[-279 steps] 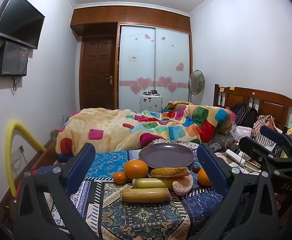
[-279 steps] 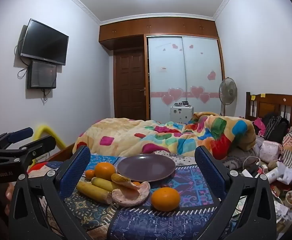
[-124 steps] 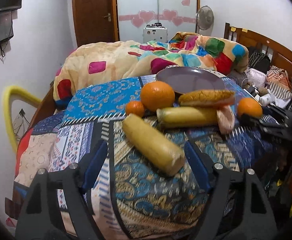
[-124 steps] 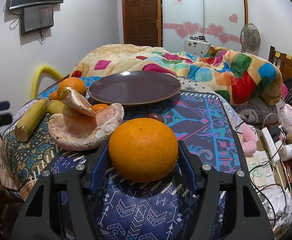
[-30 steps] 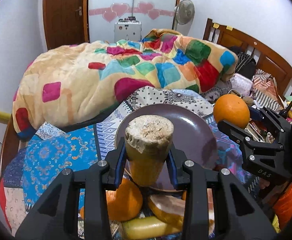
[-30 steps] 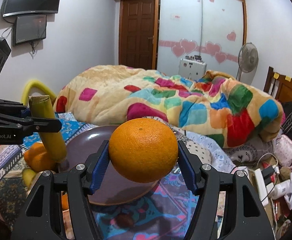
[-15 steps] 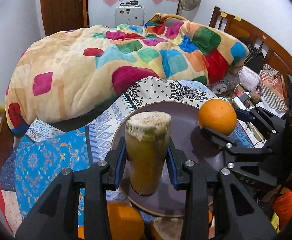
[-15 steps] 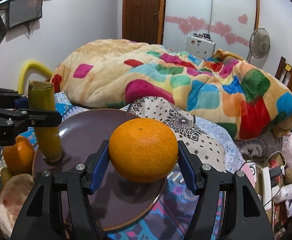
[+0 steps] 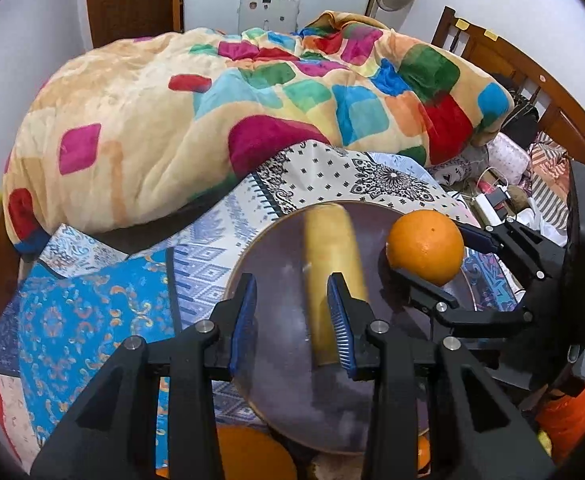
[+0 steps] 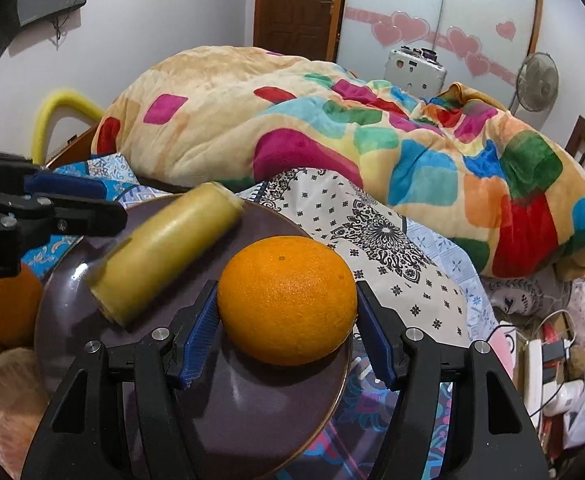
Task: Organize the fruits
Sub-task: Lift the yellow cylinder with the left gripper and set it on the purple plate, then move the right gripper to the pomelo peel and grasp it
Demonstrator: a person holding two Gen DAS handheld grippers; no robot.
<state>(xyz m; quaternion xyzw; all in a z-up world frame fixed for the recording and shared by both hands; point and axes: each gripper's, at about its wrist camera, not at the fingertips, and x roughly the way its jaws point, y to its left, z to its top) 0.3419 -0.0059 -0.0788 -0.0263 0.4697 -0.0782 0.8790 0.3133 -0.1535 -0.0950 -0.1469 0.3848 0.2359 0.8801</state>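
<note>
A dark purple plate [image 9: 292, 412] [image 10: 260, 408] sits on the patterned cloth. A yellow sugarcane piece [image 9: 332, 264] [image 10: 164, 252] lies tilted on the plate, blurred in the left wrist view. My left gripper [image 9: 292, 316] [image 10: 80, 204] is open above the plate, and the cane runs behind its right finger. My right gripper [image 10: 288, 336] [image 9: 440, 268] is shut on a large orange [image 10: 288, 300] [image 9: 426, 246] and holds it at the plate's right side.
Another orange [image 10: 8, 304] [image 9: 252, 456] and a pomelo peel [image 10: 4, 404] lie left of and below the plate. A colourful quilt [image 9: 212, 100] is heaped behind. Cables and clutter [image 10: 544, 360] fill the right side. A wooden headboard [image 9: 512, 80] stands at far right.
My left gripper has opened and let go of the sugarcane piece, which has tipped from upright onto the plate. My right gripper has lowered the orange closer to the plate.
</note>
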